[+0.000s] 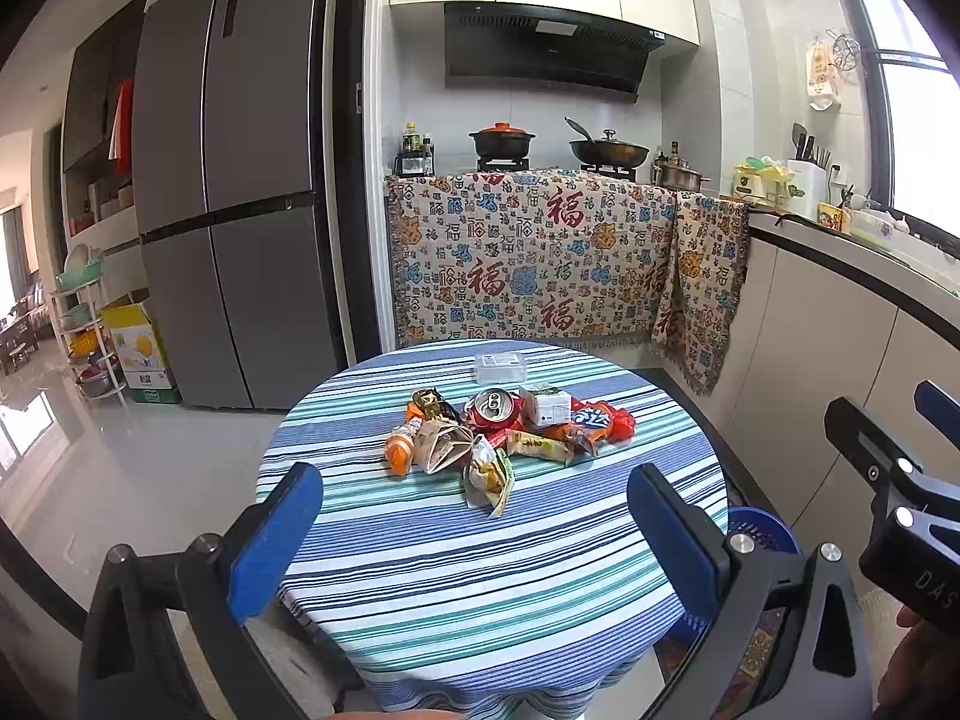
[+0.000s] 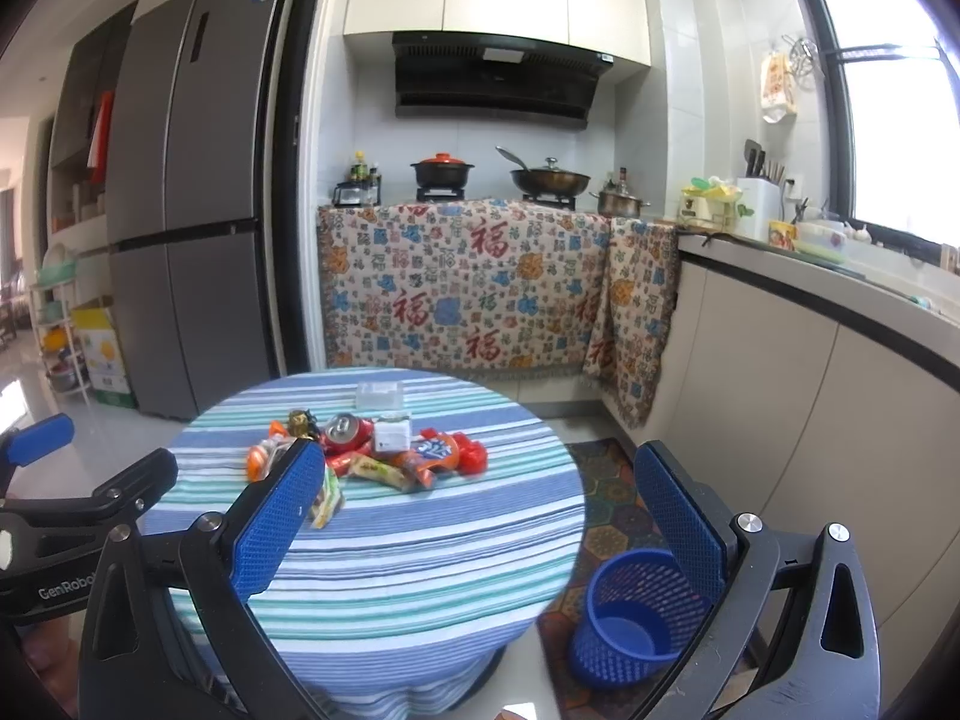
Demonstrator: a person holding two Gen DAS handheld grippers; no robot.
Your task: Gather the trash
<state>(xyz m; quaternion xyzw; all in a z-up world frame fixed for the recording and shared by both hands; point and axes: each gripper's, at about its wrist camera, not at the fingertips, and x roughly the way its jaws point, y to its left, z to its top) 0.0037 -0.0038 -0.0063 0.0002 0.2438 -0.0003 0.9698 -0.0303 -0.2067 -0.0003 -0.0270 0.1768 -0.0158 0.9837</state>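
A pile of trash sits mid-table on the round striped tablecloth (image 1: 480, 588): a crushed red can (image 1: 495, 409), a white carton (image 1: 546, 408), a red-orange wrapper (image 1: 600, 420), a yellow-green snack bag (image 1: 489, 477) and several more wrappers. The pile shows in the right wrist view too, with the can (image 2: 347, 431). A blue mesh bin (image 2: 636, 615) stands on the floor right of the table. My left gripper (image 1: 480, 534) is open and empty above the table's near side. My right gripper (image 2: 480, 516) is open and empty, over the table's right edge.
A clear plastic box (image 1: 501, 367) lies at the table's far side. A patterned mat (image 2: 606, 516) covers the floor under the bin. A counter (image 2: 840, 360) runs along the right, a stove counter draped with cloth (image 1: 540, 258) stands behind, a fridge (image 1: 234, 210) at left.
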